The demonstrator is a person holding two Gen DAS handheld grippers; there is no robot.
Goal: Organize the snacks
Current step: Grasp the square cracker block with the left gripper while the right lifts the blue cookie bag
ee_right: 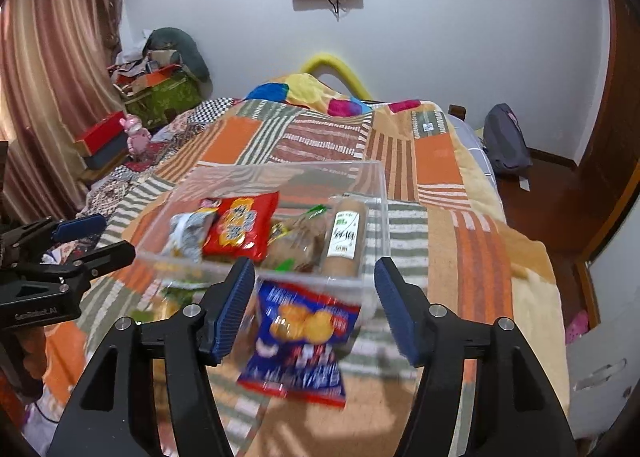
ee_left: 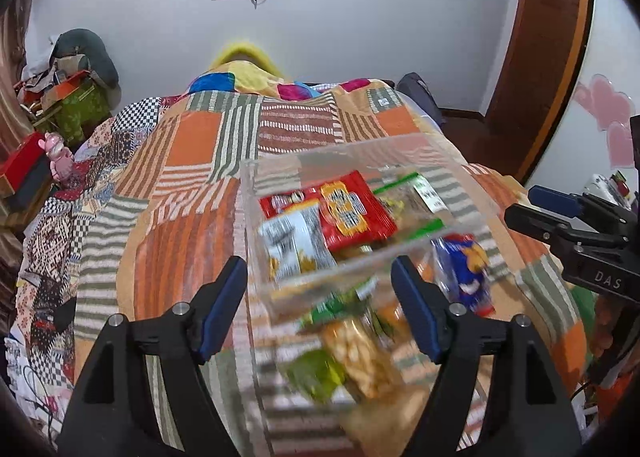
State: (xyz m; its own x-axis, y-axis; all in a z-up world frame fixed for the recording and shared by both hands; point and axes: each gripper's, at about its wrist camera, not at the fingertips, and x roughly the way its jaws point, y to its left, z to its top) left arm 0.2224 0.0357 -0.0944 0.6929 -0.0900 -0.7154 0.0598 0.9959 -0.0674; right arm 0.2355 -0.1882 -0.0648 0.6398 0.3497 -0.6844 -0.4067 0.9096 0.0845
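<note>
Left wrist view looks down on a bed (ee_left: pixel 192 161) under a patchwork quilt, and on it stands a clear box (ee_left: pixel 256 217), the landmark for all else. Inside the box lie a red packet (ee_left: pixel 352 213), a white packet (ee_left: pixel 292 245) against the red one's near-left side, and a brown roll (ee_right: pixel 346 233) at the right end in the right wrist view.

Outside the box, against its near wall, lie two more snacks on the quilt: a green-and-yellow nut bag (ee_left: pixel 352 349), blurred, and a blue biscuit packet (ee_right: pixel 300 341) toward the box's near right corner.

Left hand-held gripper (ee_left: pixel 320 305) stands on the near side of the box with its jaws apart and nothing pressed between the blue pads; the nut bag shows in the gap beneath them. Right hand-held gripper (ee_right: pixel 316 305) likewise stands near the box's front wall, jaws apart and gripping nothing, with the biscuit packet lying below and between its fingers, apart from the pads.
</note>
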